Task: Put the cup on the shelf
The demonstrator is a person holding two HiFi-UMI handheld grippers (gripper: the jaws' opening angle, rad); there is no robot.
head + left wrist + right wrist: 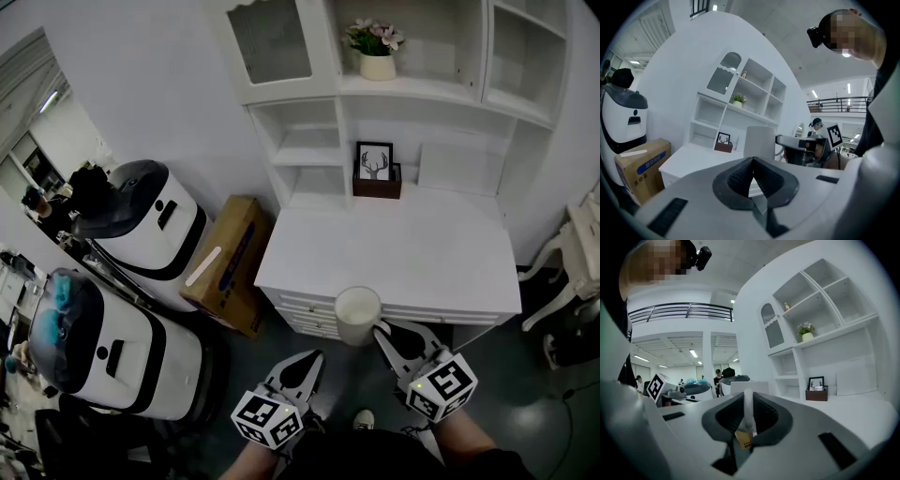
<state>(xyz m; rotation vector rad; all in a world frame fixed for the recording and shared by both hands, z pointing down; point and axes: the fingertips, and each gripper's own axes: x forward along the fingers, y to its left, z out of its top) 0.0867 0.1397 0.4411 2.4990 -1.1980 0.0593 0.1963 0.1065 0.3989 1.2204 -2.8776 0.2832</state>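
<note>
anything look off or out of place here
Nothing looks spilled or broken. The cup is held upright by the right gripper, just short of the desk. Only the cardboard box on the floor beside the desk looks stray.

A robot lab hall: white service robots [150, 220], a mezzanine railing [679, 312], staged white shelving [412, 89].

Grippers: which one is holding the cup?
The right gripper: its jaws clamp the handle of the white cup. The left gripper is shut on nothing.
</note>
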